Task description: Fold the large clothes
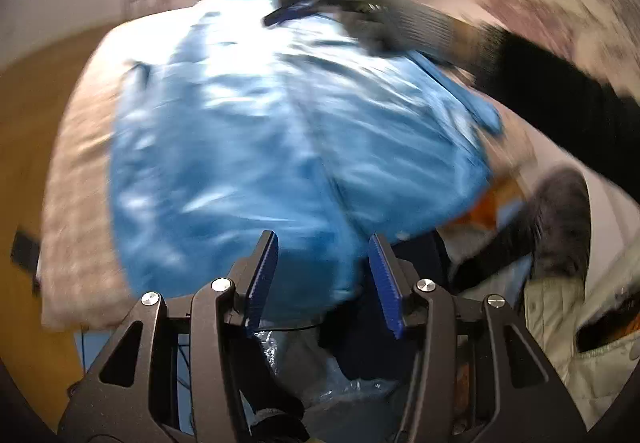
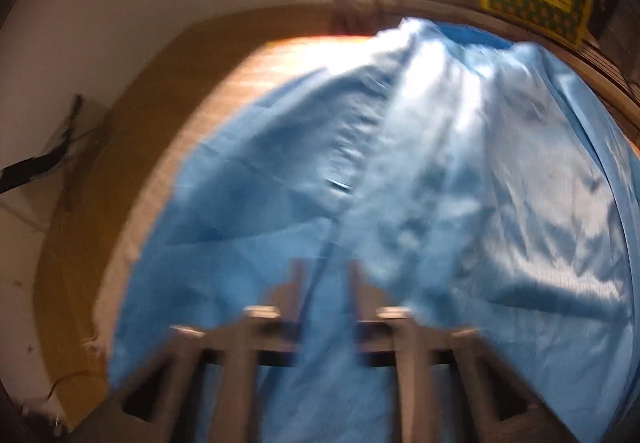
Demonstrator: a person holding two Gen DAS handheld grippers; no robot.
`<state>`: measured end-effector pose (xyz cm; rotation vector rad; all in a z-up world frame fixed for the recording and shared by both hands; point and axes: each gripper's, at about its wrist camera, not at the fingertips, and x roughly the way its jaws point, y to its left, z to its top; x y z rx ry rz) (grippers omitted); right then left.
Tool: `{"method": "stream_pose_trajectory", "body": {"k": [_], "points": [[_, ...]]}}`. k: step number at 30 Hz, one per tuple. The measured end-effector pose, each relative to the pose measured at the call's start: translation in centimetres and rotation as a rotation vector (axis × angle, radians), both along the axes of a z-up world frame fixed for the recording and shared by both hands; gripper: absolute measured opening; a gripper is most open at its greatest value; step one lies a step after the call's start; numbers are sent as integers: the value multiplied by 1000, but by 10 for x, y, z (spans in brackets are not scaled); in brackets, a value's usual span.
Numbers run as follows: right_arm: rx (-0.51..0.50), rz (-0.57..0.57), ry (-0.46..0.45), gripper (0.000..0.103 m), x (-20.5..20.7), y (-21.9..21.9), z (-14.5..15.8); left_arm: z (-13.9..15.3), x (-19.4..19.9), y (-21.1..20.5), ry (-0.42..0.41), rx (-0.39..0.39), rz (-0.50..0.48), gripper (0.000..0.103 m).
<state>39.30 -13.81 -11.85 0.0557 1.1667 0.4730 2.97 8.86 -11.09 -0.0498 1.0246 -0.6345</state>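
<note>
Blue garment lay spread over the desk; both the left gripper and right gripper had jaws released, gripping nothing.

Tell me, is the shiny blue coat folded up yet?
Partly, it seems. Done: the shiny blue garment lies on the beige padded surface with one side apparently turned over the middle. In hand: nothing; the left claw is open over its near edge, and the right claw, blurred, looks open too. Left: more folds, since it is still spread wide.
</note>
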Motion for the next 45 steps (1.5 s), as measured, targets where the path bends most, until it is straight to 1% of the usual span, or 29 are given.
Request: {"method": "stream_pose_trajectory", "body": {"k": [1, 2, 3, 4, 7, 10, 13, 16, 18, 20, 21, 23, 24, 25, 26, 28, 29, 33, 37, 39, 40, 41, 43, 44, 45], "points": [[4, 33, -29, 53, -3, 3, 13, -4, 4, 11, 11, -10, 37, 49], [-12, 67, -59, 53, -6, 14, 23, -11, 10, 24, 28, -16, 82, 48], [-26, 96, -81, 53, -7, 26, 32, -17, 14, 31, 42, -18, 107, 48], [-32, 114, -89, 53, -7, 38, 35, -26, 20, 41, 69, -29, 138, 48], [-40, 165, -97, 53, -9, 79, 40, -51, 34, 57, 123, -55, 191, 48], [-63, 211, -104, 52, -10, 119, 34, -72, 47, 68, 177, -114, 218, 48], [-106, 255, -109, 52, -2, 156, 27, -86, 54, 66, 203, -136, 214, 48], [-124, 269, -97, 52, 9, 182, 16, -93, 61, 59, 217, -158, 205, 48], [-140, 262, -83, 52, 19, 199, 5, -96, 65, 58, 227, -164, 208, 43], [-175, 258, -70, 51, 28, 215, -10, -101, 69, 57, 246, -180, 211, 33], [-190, 260, -66, 51, 29, 219, -16, -105, 71, 57, 259, -194, 213, 30], [-233, 270, -57, 51, 32, 230, -31, -110, 74, 56, 275, -212, 209, 14], [-260, 274, -52, 46, 33, 235, -38, -111, 75, 56, 275, -214, 206, 11], [-289, 273, -47, 29, 34, 238, -46, -112, 75, 53, 270, -217, 198, 8], [-308, 269, -38, 21, 35, 238, -51, -111, 75, 51, 263, -219, 191, 6], [-302, 246, -26, 0, 38, 232, -54, -106, 73, 46, 239, -216, 169, 5], [-283, 236, -27, 0, 39, 228, -52, -103, 72, 44, 226, -215, 162, 4], [-197, 186, -47, 0, 44, 211, -31, -80, 63, 44, 150, -213, 150, 2], [-4, 113, -38, 0, 57, 195, -3, -61, 57, 52, 100, -216, 176, 2], [66, 93, -41, 0, 62, 193, 5, -53, 54, 58, 64, -182, 197, 2], [104, 88, -38, 0, 64, 195, 6, -51, 53, 60, 46, -146, 206, 2], [137, 89, -28, 0, 67, 197, 3, -51, 52, 62, 29, -91, 220, 2], [175, 108, 2, 9, 69, 205, -6, -57, 52, 63, 35, -18, 248, 2], [160, 113, 12, 20, 70, 209, -10, -62, 53, 65, 44, 15, 272, 2], [133, 116, 11, 43, 69, 211, -14, -68, 53, 69, 66, 53, 304, 2]]}}
